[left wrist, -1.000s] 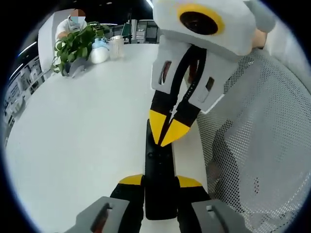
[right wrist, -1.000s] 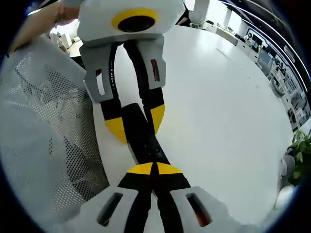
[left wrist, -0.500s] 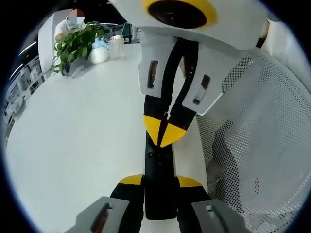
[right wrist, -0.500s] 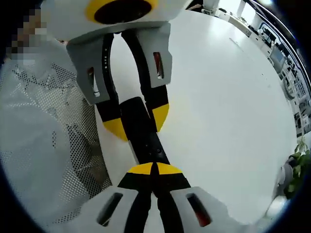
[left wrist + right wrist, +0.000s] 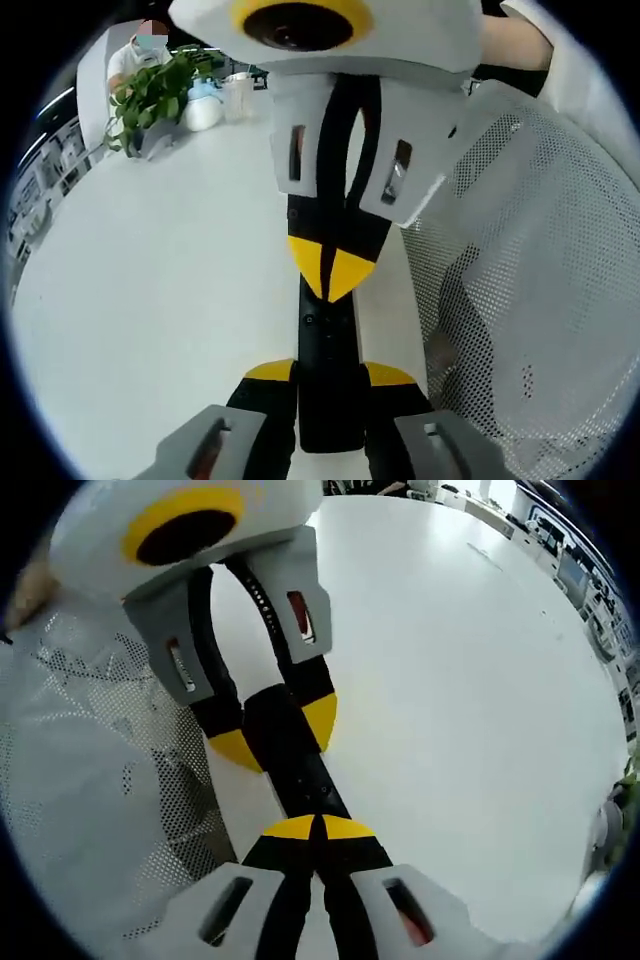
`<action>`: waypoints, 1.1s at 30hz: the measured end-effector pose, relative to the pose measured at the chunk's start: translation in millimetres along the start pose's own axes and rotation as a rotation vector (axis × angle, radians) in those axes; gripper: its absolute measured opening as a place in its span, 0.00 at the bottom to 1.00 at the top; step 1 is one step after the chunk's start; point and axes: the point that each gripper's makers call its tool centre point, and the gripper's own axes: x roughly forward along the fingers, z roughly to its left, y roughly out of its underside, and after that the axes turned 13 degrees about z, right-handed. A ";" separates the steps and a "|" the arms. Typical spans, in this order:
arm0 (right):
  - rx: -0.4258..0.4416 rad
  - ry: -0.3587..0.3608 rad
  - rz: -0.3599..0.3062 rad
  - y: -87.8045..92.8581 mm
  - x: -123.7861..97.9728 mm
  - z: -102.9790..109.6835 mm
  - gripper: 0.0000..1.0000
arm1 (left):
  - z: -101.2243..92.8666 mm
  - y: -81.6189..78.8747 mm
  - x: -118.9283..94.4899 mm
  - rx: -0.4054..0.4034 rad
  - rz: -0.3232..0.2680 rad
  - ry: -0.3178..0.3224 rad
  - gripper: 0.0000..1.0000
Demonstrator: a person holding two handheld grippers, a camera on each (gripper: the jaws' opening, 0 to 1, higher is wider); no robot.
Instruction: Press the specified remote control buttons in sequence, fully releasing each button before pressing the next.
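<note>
left gripper view: a white table [image 5: 150,300] is seen with a mesh chair back [image 5: 530,300] at its edge, and on it a black remote control [image 5: 328,360] is clamped between the jaws of the left gripper [image 5: 330,375]. the right gripper [image 5: 328,270], its jaws closed together, is set tip-down on the remote's upper buttons. a press appears to be in hand, not yet released; how many presses are done cannot be told.

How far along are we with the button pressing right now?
Done: left gripper shut on the remote, held above the white table. In hand: right gripper, jaws shut, tips on the remote's upper buttons. Left: release and later presses; the count can't be told.
</note>
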 end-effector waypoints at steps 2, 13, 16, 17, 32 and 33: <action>-0.004 -0.015 -0.010 0.3 -0.7 0.4 0.00 | 0.0 0.1 0.0 0.001 0.000 0.000 0.24; -0.065 0.053 -0.041 -3.3 -3.9 -10.6 0.00 | -0.3 -0.4 -0.1 -0.005 -0.006 0.002 0.24; -0.077 0.031 -0.024 -4.2 -1.6 -10.5 0.00 | -0.5 -0.6 -0.2 -0.004 -0.006 0.003 0.24; -0.075 0.025 -0.027 -5.1 -1.7 -9.7 0.00 | -0.5 -0.6 -0.2 -0.004 -0.006 0.003 0.24; -0.085 0.011 -0.017 -5.7 0.3 -2.3 0.00 | -0.7 -0.9 -0.4 -0.007 -0.007 0.006 0.24; -0.081 0.016 -0.011 -6.3 0.7 -2.1 0.00 | -0.5 -0.9 -0.3 -0.007 -0.007 0.006 0.24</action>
